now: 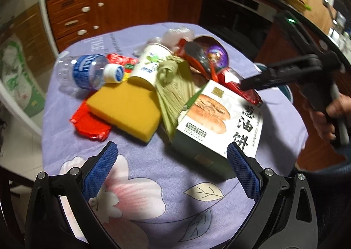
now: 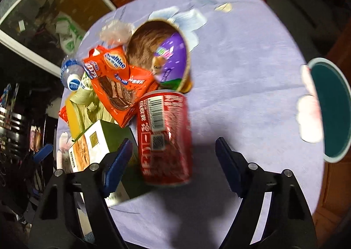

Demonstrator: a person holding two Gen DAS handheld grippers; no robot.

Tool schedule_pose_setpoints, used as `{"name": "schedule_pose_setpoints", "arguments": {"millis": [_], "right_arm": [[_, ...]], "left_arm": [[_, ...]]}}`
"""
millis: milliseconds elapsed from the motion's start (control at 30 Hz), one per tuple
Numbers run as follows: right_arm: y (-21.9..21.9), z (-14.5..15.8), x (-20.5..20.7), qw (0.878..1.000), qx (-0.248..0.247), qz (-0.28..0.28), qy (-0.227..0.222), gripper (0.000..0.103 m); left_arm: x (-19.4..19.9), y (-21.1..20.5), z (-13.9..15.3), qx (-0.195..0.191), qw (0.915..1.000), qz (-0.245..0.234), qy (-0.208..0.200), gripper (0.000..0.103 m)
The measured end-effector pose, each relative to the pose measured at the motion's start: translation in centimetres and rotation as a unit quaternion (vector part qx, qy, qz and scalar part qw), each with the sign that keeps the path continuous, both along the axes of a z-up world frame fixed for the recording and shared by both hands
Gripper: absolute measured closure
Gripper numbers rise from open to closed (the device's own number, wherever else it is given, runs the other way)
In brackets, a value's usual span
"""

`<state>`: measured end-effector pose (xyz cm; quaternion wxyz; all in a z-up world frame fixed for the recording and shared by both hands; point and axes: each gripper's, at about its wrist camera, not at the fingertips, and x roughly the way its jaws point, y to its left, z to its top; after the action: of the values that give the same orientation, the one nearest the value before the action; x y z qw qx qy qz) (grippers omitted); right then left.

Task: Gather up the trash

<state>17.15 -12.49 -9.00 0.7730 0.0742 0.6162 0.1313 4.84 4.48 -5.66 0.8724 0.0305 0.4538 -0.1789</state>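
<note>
Your right gripper (image 2: 173, 156) hangs over the red can (image 2: 164, 137), which lies on its side on the table (image 2: 252, 95) at the near edge of the trash heap, its far end against the purple paper cup (image 2: 173, 60) and the orange wafer packet (image 2: 118, 86). The jaws stand fairly wide with the can between them, and neither pad looks to be pressing on it yet. Centre the can before you close: the left pad sits nearer it than the right, almost against the pastry box (image 2: 92, 148). Grip across the middle of the body so it does not roll or tip (the teal bin (image 2: 333, 108) waits off to the right). Your left gripper (image 1: 173, 172) is open and empty near the box; keep it clear.
</note>
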Motion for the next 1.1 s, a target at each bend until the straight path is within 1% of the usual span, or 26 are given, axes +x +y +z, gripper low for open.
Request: {"name": "schedule_pose_setpoints", "arguments": {"millis": [67, 133, 167, 200, 300, 400, 500, 600, 633, 733, 800, 867, 933, 1033, 1100], "right_arm": [[0.3, -1.1, 0.6, 1.000, 0.008, 0.001, 0.021, 0.029], [0.5, -2.2, 0.6, 0.999, 0.010, 0.001, 0.040, 0.042], [0.4, -2.6, 0.5, 0.999, 0.014, 0.003, 0.046, 0.045], [0.3, -2.6, 0.3, 0.999, 0.019, 0.000, 0.041, 0.045], [-0.6, -2.1, -0.6, 1.000, 0.009, -0.010, 0.024, 0.045], [-2.7, -1.8, -1.6, 0.999, 0.004, -0.037, 0.022, 0.045], [-4.4, -1.7, -2.7, 0.998, 0.002, -0.060, 0.016, 0.045], [-6.1, -1.4, -3.9, 0.997, 0.002, -0.079, 0.008, 0.045], [-6.8, -1.3, -4.3, 0.996, 0.007, -0.088, 0.007, 0.045], [-8.3, -1.0, -5.2, 0.995, 0.016, -0.103, 0.004, 0.045], [-9.3, -0.7, -6.3, 0.994, 0.020, -0.109, -0.002, 0.045], [-10.5, -0.2, -7.2, 0.993, 0.025, -0.111, -0.010, 0.045], [-11.3, 0.2, -7.9, 0.993, 0.031, -0.113, -0.013, 0.045], [-12.0, 0.7, -9.2, 0.993, 0.041, -0.112, -0.014, 0.045], [-12.2, 1.0, -10.5, 0.993, 0.054, -0.106, -0.009, 0.045]], "left_arm": [[0.8, -0.4, -0.6, -0.002, 0.9998, -0.016, 0.008, 0.004], [1.4, -0.8, -1.1, -0.006, 0.9995, -0.029, 0.014, 0.004], [1.7, -1.0, -1.3, -0.016, 0.9991, -0.036, 0.016, 0.004], [2.0, -1.2, -1.4, -0.026, 0.9986, -0.042, 0.018, 0.004], [2.4, -2.1, -1.5, -0.037, 0.9973, -0.060, 0.020, 0.004], [2.5, -3.5, -1.9, -0.053, 0.9939, -0.089, 0.037, 0.004], [2.0, -5.2, -2.0, -0.054, 0.9924, -0.103, 0.040, 0.004], [1.4, -6.9, -1.9, -0.085, 0.9879, -0.117, 0.057, 0.004], [1.2, -7.4, -1.8, -0.089, 0.9871, -0.119, 0.059, 0.004], [1.3, -9.2, -1.9, -0.076, 0.9905, -0.093, 0.068, 0.004], [1.8, -10.0, -2.1, -0.086, 0.9905, -0.071, 0.081, 0.004], [2.5, -10.2, -2.2, -0.089, 0.9912, -0.040, 0.089, 0.004], [3.1, -10.5, -2.0, -0.102, 0.9903, -0.024, 0.092, 0.004], [3.2, -11.5, -1.6, -0.102, 0.9897, -0.026, 0.097, 0.004], [2.7, -11.8, -1.1, -0.107, 0.9879, -0.053, 0.099, 0.004]]}}
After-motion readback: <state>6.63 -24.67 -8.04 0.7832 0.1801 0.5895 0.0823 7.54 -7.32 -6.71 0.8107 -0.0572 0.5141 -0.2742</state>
